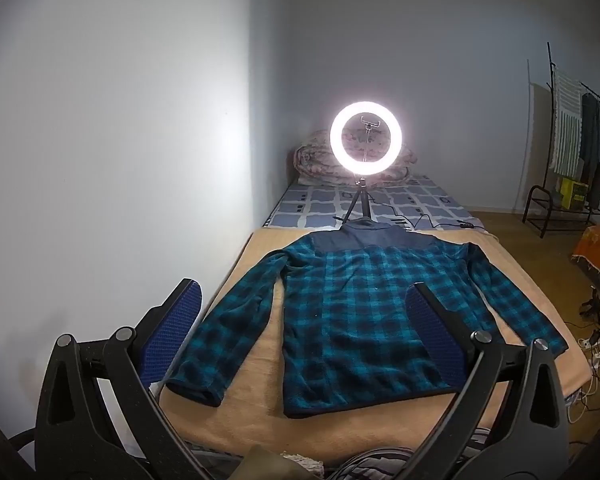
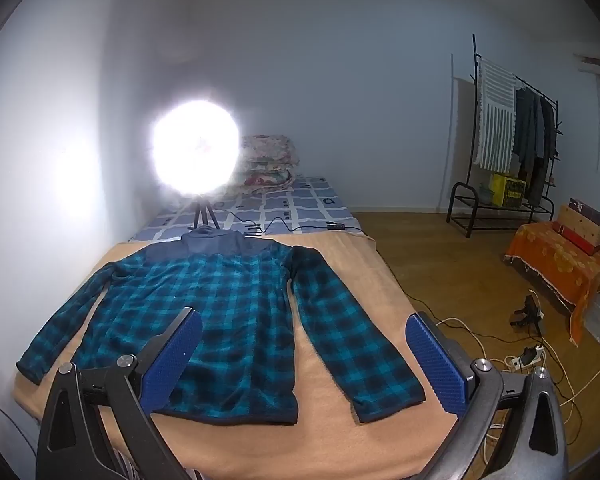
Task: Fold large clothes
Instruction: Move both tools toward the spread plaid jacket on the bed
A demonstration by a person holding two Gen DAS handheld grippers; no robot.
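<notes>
A soft, floppy plaid shirt [image 1: 356,320] is spread flat on the tan blanket [image 1: 244,412] near the bed's front edge. Both left tongs [image 1: 304,312] and right tongs [image 2: 304,336] are held wide apart, empty. The cuffs or hem corners could be pinched.

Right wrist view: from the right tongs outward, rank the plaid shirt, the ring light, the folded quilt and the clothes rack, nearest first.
1. Plaid shirt, spread flat just below the open right tongs.
2. Ring light, beyond the collar, left.
3. Folded quilt, behind the light.
4. Clothes rack, far right wall.
</notes>
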